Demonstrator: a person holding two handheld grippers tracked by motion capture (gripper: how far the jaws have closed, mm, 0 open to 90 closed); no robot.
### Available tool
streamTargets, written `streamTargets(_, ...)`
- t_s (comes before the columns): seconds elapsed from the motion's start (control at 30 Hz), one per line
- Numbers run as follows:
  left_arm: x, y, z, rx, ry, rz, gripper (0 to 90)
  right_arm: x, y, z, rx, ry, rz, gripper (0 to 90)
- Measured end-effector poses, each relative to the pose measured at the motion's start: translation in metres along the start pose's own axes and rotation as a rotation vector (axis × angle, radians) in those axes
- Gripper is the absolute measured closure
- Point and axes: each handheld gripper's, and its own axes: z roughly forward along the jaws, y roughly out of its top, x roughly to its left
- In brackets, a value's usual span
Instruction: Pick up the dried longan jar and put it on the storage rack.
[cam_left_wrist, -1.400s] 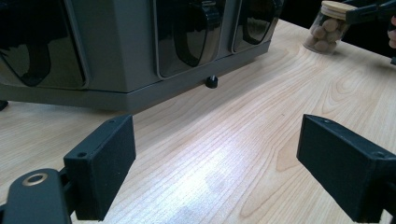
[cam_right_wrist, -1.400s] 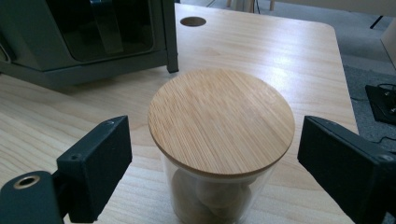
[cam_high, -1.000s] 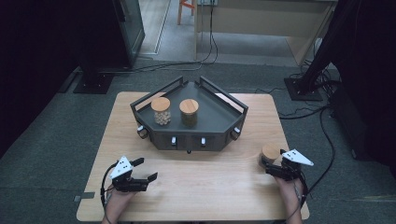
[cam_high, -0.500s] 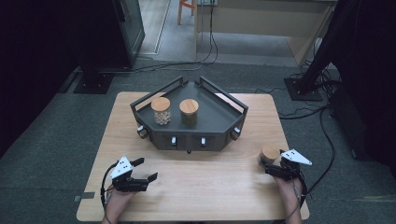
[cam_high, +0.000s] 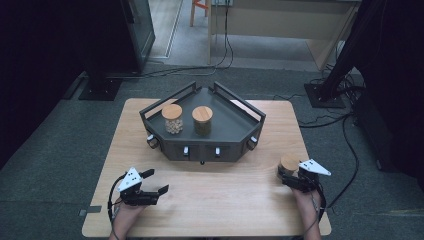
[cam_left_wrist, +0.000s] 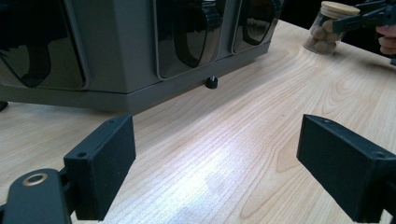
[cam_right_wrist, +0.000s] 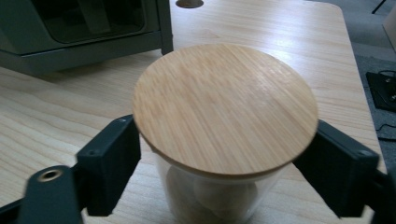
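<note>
A small glass jar with a round wooden lid (cam_right_wrist: 224, 107) stands on the table near its right edge, with pale round pieces inside. My right gripper (cam_right_wrist: 217, 172) has one jaw on each side of the jar just under the lid. Its jaws have just been closing, and a thin gap shows between each pad and the glass. The same jar (cam_high: 289, 162) and right gripper (cam_high: 292, 176) sit at the right in the high view. My left gripper (cam_high: 156, 181) rests open near the front left, and its jaws (cam_left_wrist: 217, 168) hold nothing.
A dark grey tray (cam_high: 235, 102) with raised rails stands mid-table. It carries two lidded jars, one (cam_high: 172, 118) with pale pieces and one (cam_high: 202, 120) darker. Its front wall (cam_left_wrist: 121, 46) rises close ahead of my left gripper. Bare wood lies between the two hands.
</note>
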Motion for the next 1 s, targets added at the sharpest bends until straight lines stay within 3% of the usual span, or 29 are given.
streamTargets(0.27, 0.0001, 0.0003, -0.0003, 0.0, 0.0, 0.001, 11.6, -0.007, -0.0048, 0.0014, -0.012, 0.021, 0.041, 25.0)
streamTargets(0.8, 0.0001, 0.0003, -0.0002, 0.0, 0.001, 0.001, 11.6, -0.0006, -0.0034, 0.0008, -0.011, 0.0, 0.022, 25.7)
streamTargets(1.0, 0.0002, -0.0001, 0.0003, 0.0, 0.0, -0.002, 11.6, -0.0022, -0.0034, -0.0007, -0.016, 0.014, 0.035, 25.8)
